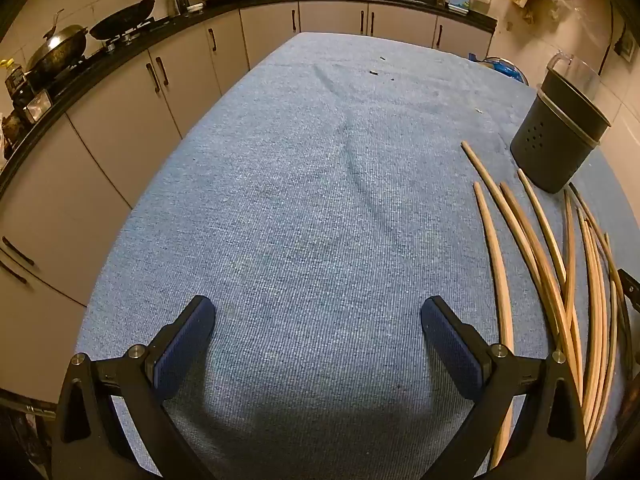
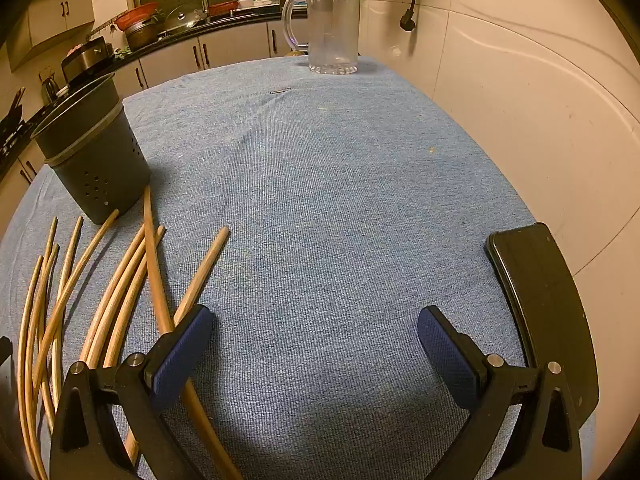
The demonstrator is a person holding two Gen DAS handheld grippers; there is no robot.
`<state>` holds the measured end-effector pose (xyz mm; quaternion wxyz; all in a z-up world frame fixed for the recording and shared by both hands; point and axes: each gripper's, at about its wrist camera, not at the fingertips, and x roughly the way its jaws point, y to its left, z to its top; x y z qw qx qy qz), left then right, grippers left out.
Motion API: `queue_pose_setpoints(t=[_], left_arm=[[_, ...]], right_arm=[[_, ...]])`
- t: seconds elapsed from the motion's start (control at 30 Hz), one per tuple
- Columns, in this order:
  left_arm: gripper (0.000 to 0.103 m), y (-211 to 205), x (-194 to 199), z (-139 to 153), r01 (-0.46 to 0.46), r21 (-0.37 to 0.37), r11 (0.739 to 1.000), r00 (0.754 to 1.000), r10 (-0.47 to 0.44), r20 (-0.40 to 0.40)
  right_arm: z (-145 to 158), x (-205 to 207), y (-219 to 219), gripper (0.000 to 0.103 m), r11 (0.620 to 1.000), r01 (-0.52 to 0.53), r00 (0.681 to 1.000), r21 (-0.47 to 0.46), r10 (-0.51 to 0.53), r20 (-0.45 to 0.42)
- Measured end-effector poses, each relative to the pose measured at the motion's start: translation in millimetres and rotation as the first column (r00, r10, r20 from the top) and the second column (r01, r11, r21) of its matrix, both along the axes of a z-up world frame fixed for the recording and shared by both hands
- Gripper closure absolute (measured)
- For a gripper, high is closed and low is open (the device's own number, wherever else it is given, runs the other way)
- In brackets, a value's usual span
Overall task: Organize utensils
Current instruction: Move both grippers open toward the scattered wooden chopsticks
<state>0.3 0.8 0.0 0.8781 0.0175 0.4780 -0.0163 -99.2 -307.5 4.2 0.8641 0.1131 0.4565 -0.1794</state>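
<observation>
My left gripper (image 1: 318, 320) hangs spread wide and holding nothing over the blue cloth (image 1: 300, 200), with the loose wooden chopsticks (image 1: 560, 280) fanned along the right edge of that frame just below the dark perforated holder (image 1: 560, 136) at mid right. My right gripper (image 2: 316, 330) is likewise splayed and empty; in its view the chopsticks (image 2: 120, 280) lie at lower left, some running under my left finger, the holder (image 2: 96, 152) stands upright at mid left, a clear mug (image 2: 332, 28) at top centre, and a black phone (image 2: 540, 292) at lower right.
</observation>
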Motion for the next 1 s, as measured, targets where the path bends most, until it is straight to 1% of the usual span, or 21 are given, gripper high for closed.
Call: queue_pose_setpoints(t=[0.03,0.2,0.3,0.37,0.43,0.5,0.57,0.67,0.77,0.8,0.87,0.9,0.93,1.0], left_arm=[[0.000,0.9,0.3,0.0,0.000,-0.003,1.000,1.000,0.000,0.002],[0.000,5.2,-2.9,3.1,-0.002,-0.002,1.000,1.000,0.002,0.011],[0.000,6.4,-7.4,3.0,-0.004,0.006,1.000,1.000,0.003,0.016],[0.000,-1.1,-6.8,3.2,-0.011,0.021,1.000,1.000,0.011,0.024],[0.000,-1.2,-11.6,7.7,-0.022,0.034,0.999,0.998,0.020,0.058],[0.000,0.4,-22.1,15.2,-0.049,0.049,0.998,0.991,0.042,0.124],[0.000,0.6,-34.8,22.3,-0.055,0.051,0.997,0.984,0.045,0.172],[0.000,0.2,-57.7,35.6,-0.065,0.042,0.997,0.968,0.053,0.243],[0.000,-1.7,-79.9,51.6,-0.079,0.013,0.997,0.946,0.071,0.316],[0.000,-3.1,-83.5,54.2,-0.077,0.003,0.997,0.941,0.071,0.330],[0.000,-8.6,-96.6,63.6,-0.063,-0.003,0.998,0.928,0.060,0.368],[0.000,-11.5,-101.8,66.3,-0.054,0.000,0.999,0.924,0.050,0.379],[0.000,-13.7,-107.0,69.8,-0.045,0.001,0.999,0.920,0.041,0.390],[0.000,-20.3,-112.3,72.6,-0.024,0.011,1.000,0.920,0.018,0.392]], right_arm=[[0.0,0.7,1.1,0.000,1.000,-0.009,1.000,-0.015,0.009,-0.014],[0.4,2.0,4.8,0.000,0.997,-0.082,0.995,-0.002,0.082,-0.050],[7.7,-7.5,2.8,0.000,0.997,-0.075,0.997,0.007,0.076,-0.027],[13.1,-26.3,5.3,0.000,0.997,-0.078,0.997,0.014,0.077,0.027],[23.8,-41.8,8.3,0.000,0.996,-0.087,0.992,0.014,0.085,0.094],[37.0,-56.1,18.3,0.000,0.993,-0.113,0.978,0.016,0.108,0.181],[46.9,-67.9,31.2,0.000,0.989,-0.147,0.959,0.025,0.137,0.248],[57.5,-81.9,52.0,0.000,0.984,-0.177,0.931,0.026,0.159,0.328],[65.2,-94.5,66.4,0.000,0.982,-0.186,0.913,0.042,0.157,0.376],[65.0,-100.3,73.1,0.000,0.983,-0.176,0.907,0.045,0.144,0.395],[69.1,-107.7,74.4,0.000,0.979,-0.190,0.896,0.073,0.143,0.420],[66.7,-111.4,75.7,0.000,0.978,-0.190,0.893,0.088,0.135,0.429],[68.7,-115.1,74.5,0.002,0.975,-0.198,0.890,0.104,0.134,0.436],[67.9,-119.6,77.5,0.006,0.971,-0.220,0.884,0.097,0.156,0.441]])
